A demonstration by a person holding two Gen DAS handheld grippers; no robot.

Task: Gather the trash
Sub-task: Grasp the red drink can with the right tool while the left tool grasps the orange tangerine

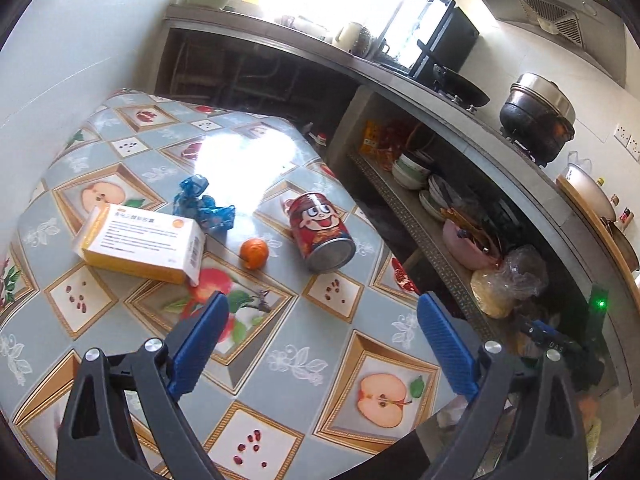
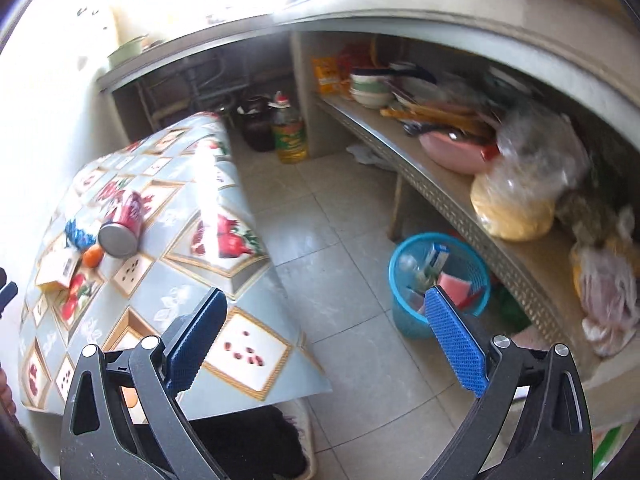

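Both empty and spread wide: left gripper (image 1: pixel 322 312) over table (image 1: pixel 280 344), red can (image 1: pixel 320 232) on its side mid-frame; right gripper (image 2: pixel 326 308) near blue bin (image 2: pixel 404 312) lower right; straddle can across its body.

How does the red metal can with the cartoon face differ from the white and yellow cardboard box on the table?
The red metal can with the cartoon face is a cylinder tipped on its side, its silver end facing the camera; the white and yellow cardboard box is a flat rectangle lying on its broad face. The can is glossy and pictured; the box is matte with printed text and a barcode. Both rest on the fruit-patterned tablecloth, untouched by either gripper.
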